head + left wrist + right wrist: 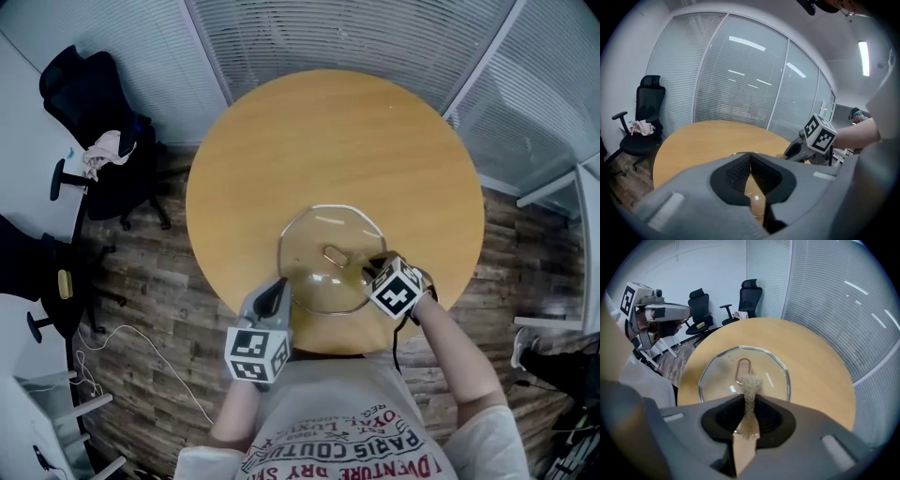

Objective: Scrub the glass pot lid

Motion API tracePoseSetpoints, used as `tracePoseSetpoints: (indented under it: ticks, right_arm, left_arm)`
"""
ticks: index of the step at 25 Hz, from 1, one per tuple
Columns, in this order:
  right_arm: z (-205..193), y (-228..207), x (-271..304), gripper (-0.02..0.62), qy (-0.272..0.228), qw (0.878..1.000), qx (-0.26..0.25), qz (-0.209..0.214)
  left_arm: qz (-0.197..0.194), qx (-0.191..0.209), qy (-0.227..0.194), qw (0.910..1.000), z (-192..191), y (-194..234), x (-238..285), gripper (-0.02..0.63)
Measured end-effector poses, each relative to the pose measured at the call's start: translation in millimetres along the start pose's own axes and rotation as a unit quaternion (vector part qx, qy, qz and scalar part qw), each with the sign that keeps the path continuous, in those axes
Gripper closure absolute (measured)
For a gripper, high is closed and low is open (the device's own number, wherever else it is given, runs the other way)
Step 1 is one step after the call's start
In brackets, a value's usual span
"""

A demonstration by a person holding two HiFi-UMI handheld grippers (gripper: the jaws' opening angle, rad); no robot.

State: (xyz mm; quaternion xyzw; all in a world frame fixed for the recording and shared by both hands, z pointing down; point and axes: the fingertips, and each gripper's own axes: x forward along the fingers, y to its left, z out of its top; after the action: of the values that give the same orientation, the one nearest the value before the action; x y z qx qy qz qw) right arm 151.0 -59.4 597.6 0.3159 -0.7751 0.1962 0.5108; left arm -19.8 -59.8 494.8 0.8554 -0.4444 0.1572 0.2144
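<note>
The glass lid (319,234) lies flat on the round wooden table (328,131), towards the edge nearest the person, with its small loop handle (335,253) facing up. That puts the whole top face within easy reach of both tools.

The right gripper (750,401) is clamped on a tuft of tan, fuzzy scrubber (750,384), which sticks out past the tips so that the fibres, not the jaws, would meet the glass. It is held over the lid's near right part and points across the glass toward the handle. I cannot tell whether the scrubber is actually touching the lid.

The left gripper (750,161) has its jaws pressed together with nothing visible between them. Its tips sit at the lid's near left rim. My reading is that it is there to brace the lid — a smooth lid on a smooth tabletop is likely to slide once scrubbing pressure comes from the other side. Whether the tips are bearing on the rim or only hovering beside it is not clear.

Judging by this pose, the scrubbing is either just starting or in mid-stroke — nothing on the glass shows how much has been covered.
</note>
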Motion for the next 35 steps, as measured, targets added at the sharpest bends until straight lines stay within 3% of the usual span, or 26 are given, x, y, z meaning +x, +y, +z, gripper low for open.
tracePoseSetpoints:
  ticks: [5,15,29,35]
  right_arm:
    - [25,-54,15,0.529,-0.032,0.997,-0.044,-0.056]
    - [45,-108,77,0.528,-0.017,0.989,-0.138,-0.055]
    - [19,-99,87,0.528,-0.001,0.988,-0.155,-0.007]
    - [2,-92,81,0.528,0.008,0.988,-0.154,-0.028]
  left_arm:
    - [-0.009,0.006,0.015,0.9998,5,2,24,0.598]
    - [-0.007,0.005,0.041,0.9991,4,20,49,0.598]
    - [-0.003,-0.005,0.052,0.9986,1,28,59,0.598]
    - [-0.003,-0.002,0.049,0.9988,2,17,58,0.598]
